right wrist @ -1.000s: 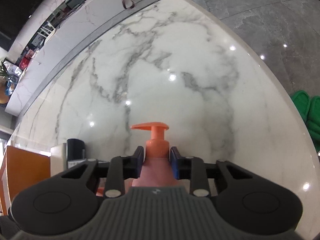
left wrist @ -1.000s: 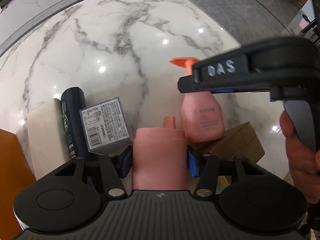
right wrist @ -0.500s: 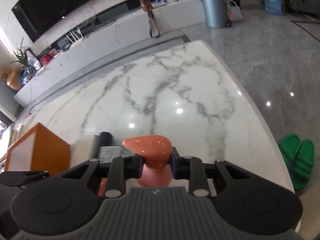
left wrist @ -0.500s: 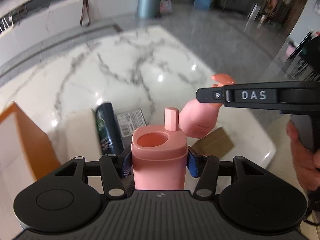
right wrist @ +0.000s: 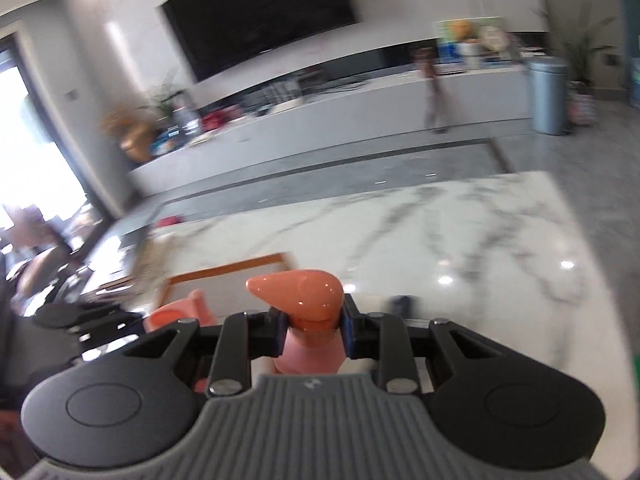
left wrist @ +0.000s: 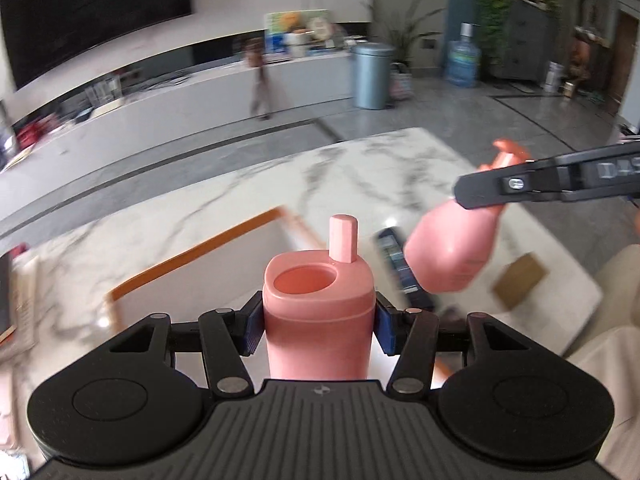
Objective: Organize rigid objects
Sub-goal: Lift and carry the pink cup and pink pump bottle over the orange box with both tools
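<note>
My left gripper [left wrist: 319, 326] is shut on a pink cup with a spout [left wrist: 319, 312] and holds it upright above an orange-rimmed box [left wrist: 192, 256]. My right gripper [right wrist: 311, 332] is shut on the neck of a pink pump bottle with an orange pump head [right wrist: 298, 294]. The bottle also shows in the left wrist view [left wrist: 456, 256], lifted off the table to the right of the cup. The pink cup shows at the left in the right wrist view [right wrist: 180, 312].
A dark can [left wrist: 400, 268] lies on the white marble table [left wrist: 360, 176] behind the bottle. A brown cardboard box [left wrist: 520, 280] sits near the table's right edge. The orange-rimmed box also shows in the right wrist view [right wrist: 228, 270]. Books lie at the far left [left wrist: 12, 300].
Both grippers have lifted their objects off the table and swung left, toward the orange-rimmed box. The views now tilt up and show the room. The labelled carton has left view.
</note>
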Tool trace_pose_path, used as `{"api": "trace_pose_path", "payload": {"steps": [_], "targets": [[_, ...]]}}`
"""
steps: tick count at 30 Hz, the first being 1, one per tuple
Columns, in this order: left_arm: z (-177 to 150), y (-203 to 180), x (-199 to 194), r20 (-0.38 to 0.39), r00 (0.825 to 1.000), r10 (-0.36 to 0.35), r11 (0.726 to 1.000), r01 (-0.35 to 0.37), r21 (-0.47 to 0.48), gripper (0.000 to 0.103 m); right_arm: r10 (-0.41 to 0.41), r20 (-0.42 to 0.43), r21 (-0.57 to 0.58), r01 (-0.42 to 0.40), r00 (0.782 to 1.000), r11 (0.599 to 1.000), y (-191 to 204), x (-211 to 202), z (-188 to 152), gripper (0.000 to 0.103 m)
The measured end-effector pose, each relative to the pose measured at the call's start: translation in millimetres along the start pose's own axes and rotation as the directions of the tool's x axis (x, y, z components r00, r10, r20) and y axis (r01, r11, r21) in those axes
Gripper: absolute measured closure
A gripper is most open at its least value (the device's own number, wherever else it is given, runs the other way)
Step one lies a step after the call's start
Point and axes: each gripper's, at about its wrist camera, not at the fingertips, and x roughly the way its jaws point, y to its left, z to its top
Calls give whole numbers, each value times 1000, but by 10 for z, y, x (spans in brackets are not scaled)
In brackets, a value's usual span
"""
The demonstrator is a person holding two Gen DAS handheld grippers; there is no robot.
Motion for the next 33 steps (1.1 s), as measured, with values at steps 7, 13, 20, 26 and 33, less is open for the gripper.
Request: {"api": "trace_pose_path", "payload": {"steps": [7,13,20,26,33], "targets": [[-161,445,291,-29,996,81,996,-82,-22,41,52,-104,-41,-56,993,998,646,752,-81,76],[-198,619,551,-41,988,147,989,-148,-19,41,-21,-165,-11,20,986,1000,717,1518,-128,76],[-263,585,801,-61,966,253,966,-249,63,41,-74,-177,8,76,981,997,636,2021,-82,76],[-264,614,968,-134,937,324,946,-317,68,41,-73,-191,15,77,979,997,587,2232,-103,76],[-210,645,1016,-189,913,362,932,-351,87,37,-71,-208,-1,72,975,997,600,2322,-169,76]]}}
